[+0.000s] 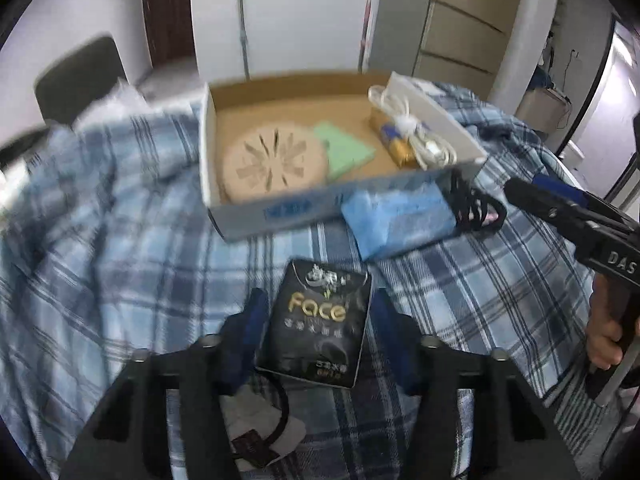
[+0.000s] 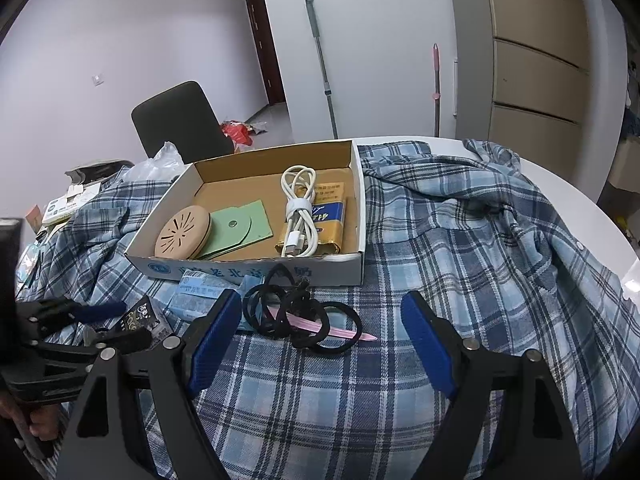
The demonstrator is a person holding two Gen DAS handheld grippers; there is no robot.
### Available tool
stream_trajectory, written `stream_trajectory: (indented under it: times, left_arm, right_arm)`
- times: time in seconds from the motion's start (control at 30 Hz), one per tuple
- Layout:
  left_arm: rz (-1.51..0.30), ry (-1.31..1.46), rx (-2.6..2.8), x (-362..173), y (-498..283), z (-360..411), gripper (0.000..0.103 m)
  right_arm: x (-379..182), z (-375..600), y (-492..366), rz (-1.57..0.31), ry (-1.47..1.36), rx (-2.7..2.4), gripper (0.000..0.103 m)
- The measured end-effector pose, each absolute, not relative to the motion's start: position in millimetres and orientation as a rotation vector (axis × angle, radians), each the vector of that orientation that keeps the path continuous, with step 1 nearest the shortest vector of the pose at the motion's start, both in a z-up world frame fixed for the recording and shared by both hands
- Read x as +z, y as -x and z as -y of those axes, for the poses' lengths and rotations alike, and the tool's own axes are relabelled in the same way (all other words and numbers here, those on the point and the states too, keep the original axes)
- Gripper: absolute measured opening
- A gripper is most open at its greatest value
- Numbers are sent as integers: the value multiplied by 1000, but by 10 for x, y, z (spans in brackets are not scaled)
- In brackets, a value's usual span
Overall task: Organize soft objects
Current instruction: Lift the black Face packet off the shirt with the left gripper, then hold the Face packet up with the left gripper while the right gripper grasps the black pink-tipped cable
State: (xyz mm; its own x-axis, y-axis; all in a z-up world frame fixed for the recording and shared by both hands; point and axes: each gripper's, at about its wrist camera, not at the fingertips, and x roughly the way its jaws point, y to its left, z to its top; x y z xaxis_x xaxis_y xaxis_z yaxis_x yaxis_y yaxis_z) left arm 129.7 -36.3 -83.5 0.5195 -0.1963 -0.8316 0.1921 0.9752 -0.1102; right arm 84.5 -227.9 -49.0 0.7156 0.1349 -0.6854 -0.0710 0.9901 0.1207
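A black tissue pack (image 1: 320,320) marked "Face" sits between the fingers of my left gripper (image 1: 318,312), a little above the blue plaid cloth (image 1: 120,248); the pads touch its sides. A cardboard box (image 1: 248,216) lies ahead, holding a tan round disc (image 1: 272,160), green cards (image 1: 344,148), a white cable (image 1: 416,132) and a gold pack (image 1: 394,140). A blue wipes pack (image 1: 400,220) lies at the box front. My right gripper (image 2: 320,340) is open over black hair ties (image 2: 300,316) with a pink strip (image 2: 320,326).
A dark chair (image 2: 180,120) stands behind the table. Mop handles (image 2: 320,64) lean on the wall. Small packets and a plastic bag (image 2: 152,168) lie at the table's left. A black hair band and a label (image 1: 260,428) lie under my left gripper.
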Motion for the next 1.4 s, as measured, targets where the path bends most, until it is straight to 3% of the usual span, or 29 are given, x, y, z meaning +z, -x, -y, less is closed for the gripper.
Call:
stream_trajectory:
  times: [0.23, 0.27, 0.3, 0.43, 0.47, 0.5, 0.53, 0.6, 0.73, 1.03, 1.27, 1.4]
  left_arm:
    - [-994, -12, -252, -832, -1284, 377, 52]
    - [-999, -23, -250, -839, -1284, 391, 56]
    - [-1008, -34, -246, -850, -1288, 411, 67]
    - [-1029, -43, -239, -892, -1322, 425, 68]
    - [-1030, -39, -240, -892, -1322, 418, 67]
    - [-1030, -36, -242, -893, -1324, 414, 56]
    - [-1033, -35, -241, -899, -1326, 412, 52]
    - [-1022, -32, -243, -886, -1313, 406, 50]
    - [-923, -28, -269, -732, -1215, 407, 49]
    - [-522, 2, -237, -234, -853, 276, 49]
    - [-523, 16, -213, -231, -870, 242, 49]
    - [-532, 34, -216, -229, -883, 204, 49]
  right_arm:
    - [-491, 2276, -852, -771, -88, 114, 81]
    - [-491, 2282, -848, -769, -90, 112, 81]
    - [-487, 2287, -844, -767, -93, 111, 81]
    - [-491, 2310, -849, -769, -98, 109, 81]
    - [-493, 2314, -851, -770, -98, 109, 81]
    - [-495, 2313, -852, -771, -97, 110, 81]
    - [-497, 2310, -854, -773, -97, 110, 81]
    - [-500, 2307, -855, -775, -96, 110, 81]
    - [-503, 2311, -854, -773, -99, 111, 81]
    - [-637, 2172, -958, -872, -59, 178, 81]
    - [-878, 1996, -1159, -1036, 15, 186, 84]
    - [-879, 1947, -1210, -1009, 66, 137, 72]
